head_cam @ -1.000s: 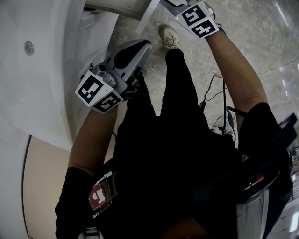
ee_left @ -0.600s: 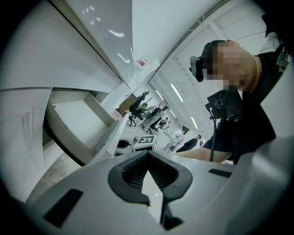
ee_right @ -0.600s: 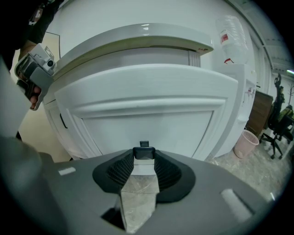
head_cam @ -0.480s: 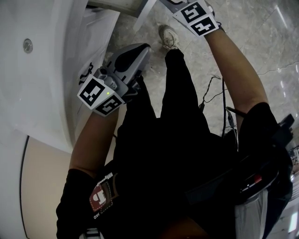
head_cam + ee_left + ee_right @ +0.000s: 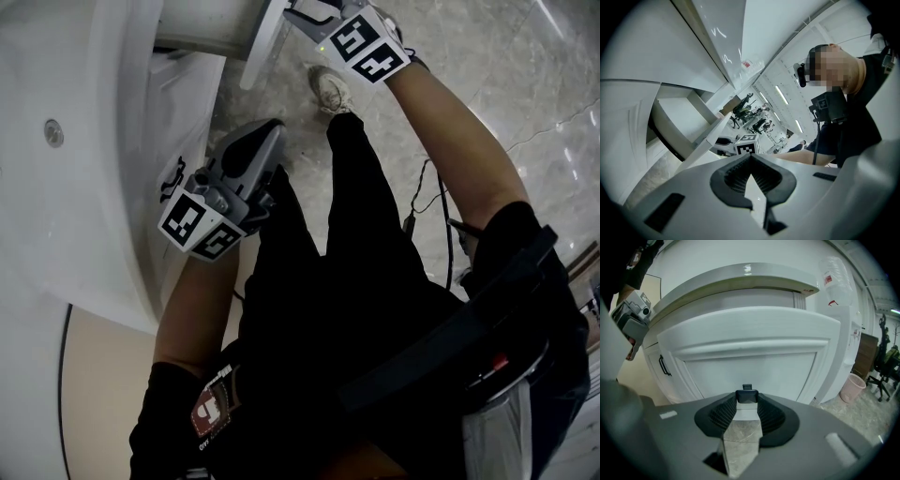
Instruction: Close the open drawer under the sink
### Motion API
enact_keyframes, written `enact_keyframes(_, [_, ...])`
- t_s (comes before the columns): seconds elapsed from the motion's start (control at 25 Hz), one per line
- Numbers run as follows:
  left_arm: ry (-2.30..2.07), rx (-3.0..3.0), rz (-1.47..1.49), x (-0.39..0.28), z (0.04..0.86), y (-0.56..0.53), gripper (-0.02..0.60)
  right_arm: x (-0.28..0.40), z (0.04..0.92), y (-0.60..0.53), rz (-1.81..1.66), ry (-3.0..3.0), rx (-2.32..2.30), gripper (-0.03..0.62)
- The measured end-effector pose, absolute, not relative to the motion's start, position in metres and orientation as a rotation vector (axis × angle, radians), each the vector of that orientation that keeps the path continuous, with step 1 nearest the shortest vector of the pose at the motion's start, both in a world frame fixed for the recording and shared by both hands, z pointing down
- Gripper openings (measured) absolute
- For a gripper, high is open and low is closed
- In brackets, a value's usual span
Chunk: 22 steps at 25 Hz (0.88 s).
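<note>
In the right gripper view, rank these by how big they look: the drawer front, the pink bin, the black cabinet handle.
1. drawer front, by far the largest.
2. pink bin, though it stands farther off.
3. black cabinet handle, thin and smallest.

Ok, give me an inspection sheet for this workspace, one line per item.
Surface: grey marble floor.
Job's things: white drawer, pulled out of the vanity; small dark handle on its front.
Clutter: pink wastebasket beside the cabinet.
Grippers: right claw shut on the handle; left claw shut, empty, away from the drawer.
Cables: dark cables trail across the floor.
Surroundings: office chairs in the background.
</note>
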<state>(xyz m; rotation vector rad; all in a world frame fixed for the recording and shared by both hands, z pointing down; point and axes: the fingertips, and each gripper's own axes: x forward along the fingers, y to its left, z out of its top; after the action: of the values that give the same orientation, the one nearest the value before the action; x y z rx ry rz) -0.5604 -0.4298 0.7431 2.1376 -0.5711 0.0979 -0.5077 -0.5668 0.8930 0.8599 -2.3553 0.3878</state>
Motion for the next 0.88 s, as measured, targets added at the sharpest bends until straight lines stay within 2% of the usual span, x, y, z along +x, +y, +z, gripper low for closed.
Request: enact_keyframes(0.88, [-0.563, 2.14, 0.088, -0.562, 0.75, -0.434, 0.001, -0.529, 0.89, -0.585, 0.354, -2.401, 0.867, 0.135])
